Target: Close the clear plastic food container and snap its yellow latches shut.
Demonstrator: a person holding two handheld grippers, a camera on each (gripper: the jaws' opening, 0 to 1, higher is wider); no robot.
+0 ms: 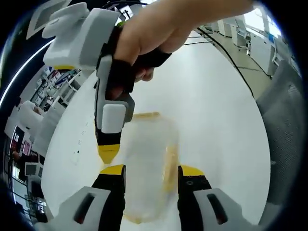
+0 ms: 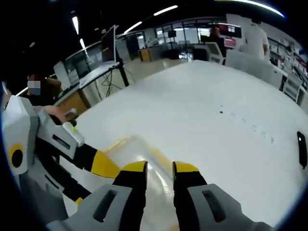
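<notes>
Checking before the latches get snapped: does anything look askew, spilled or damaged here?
Nothing stands out. The clear container sits flat on the white table between the left gripper fingers, its yellow latches intact, and nothing is spilled. The right gripper points down beside it. The picture is blurred, so fine cracks cannot be ruled out.

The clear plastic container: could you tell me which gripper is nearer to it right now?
Left. The left gripper straddles the container, one jaw on each side. The right gripper comes down beside it, tip at its edge.

White gripper [image 1: 150, 169] bodies, black yellow-tipped jaws
</notes>
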